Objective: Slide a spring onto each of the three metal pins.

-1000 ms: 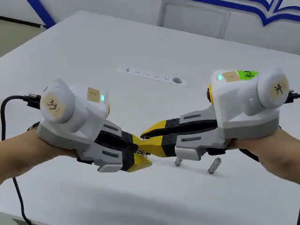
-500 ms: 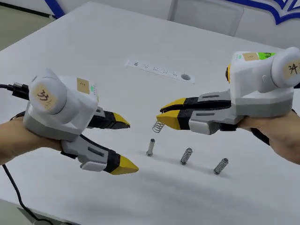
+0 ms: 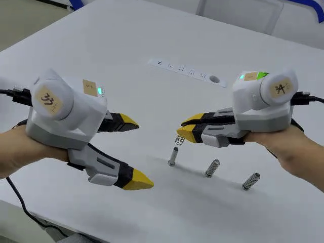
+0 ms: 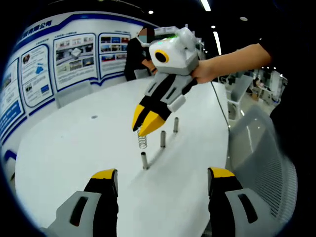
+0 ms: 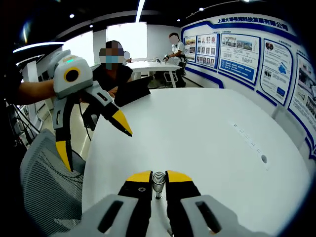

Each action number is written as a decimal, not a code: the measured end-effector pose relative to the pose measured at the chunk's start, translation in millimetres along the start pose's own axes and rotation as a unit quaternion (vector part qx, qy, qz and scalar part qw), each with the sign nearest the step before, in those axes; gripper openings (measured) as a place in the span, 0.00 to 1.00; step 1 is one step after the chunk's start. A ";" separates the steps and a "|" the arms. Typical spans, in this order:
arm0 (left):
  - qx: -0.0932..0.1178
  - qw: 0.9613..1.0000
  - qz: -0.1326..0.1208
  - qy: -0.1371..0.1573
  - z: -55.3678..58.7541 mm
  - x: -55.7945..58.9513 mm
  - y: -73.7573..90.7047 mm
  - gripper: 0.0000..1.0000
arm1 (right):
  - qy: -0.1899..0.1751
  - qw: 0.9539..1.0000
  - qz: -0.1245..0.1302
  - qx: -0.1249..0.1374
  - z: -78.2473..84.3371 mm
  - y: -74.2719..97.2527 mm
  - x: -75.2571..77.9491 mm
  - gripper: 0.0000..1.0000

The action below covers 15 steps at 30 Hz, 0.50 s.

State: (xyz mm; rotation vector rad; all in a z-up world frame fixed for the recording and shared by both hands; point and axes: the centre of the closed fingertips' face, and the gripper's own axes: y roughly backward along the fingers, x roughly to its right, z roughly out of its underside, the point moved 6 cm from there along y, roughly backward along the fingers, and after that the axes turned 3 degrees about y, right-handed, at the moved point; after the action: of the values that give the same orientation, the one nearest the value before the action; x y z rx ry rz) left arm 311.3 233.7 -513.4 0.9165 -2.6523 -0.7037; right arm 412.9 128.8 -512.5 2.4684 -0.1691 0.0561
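Right gripper (image 3: 186, 129): jaws clenched on a spring (image 3: 179, 140). The coil hangs roughly upright from the yellow tips. In the right gripper view I see it pinched squarely between the two tips.

The held spring sits just above the top of the bare pin (image 3: 173, 156). The left gripper view shows a small gap between them, so it is not yet threaded.

Left gripper (image 3: 135, 152): jaws released and spread wide, nothing between them. It hovers over the desk (image 3: 101, 45) to the left of the pins, apart from the right gripper.

The three pins stand upright in a row on the desk. The bare pin is the one nearest the left gripper. The middle pin (image 3: 213, 167) and the third pin (image 3: 251, 180) each have a spring around the shaft.

A white power strip (image 3: 187, 72) lies flat on the desk beyond both grippers, well apart from the pins.
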 end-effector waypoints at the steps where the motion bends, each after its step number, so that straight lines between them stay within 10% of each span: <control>1: 0.001 1.000 0.000 0.001 0.5 -0.2 0.0 0.76 | -0.005 1.000 0.000 -0.001 0.7 -2.1 -0.4 0.11; 15: -0.005 1.000 -0.003 0.008 5.8 -1.7 0.2 0.74 | -0.018 1.000 -0.004 -0.024 12.7 -18.2 2.4 0.11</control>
State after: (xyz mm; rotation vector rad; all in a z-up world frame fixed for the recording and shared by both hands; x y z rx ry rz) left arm 310.3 237.0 -518.4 0.9237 -2.6303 -0.7074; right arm 417.8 134.8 -533.4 2.4236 -0.1748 0.0043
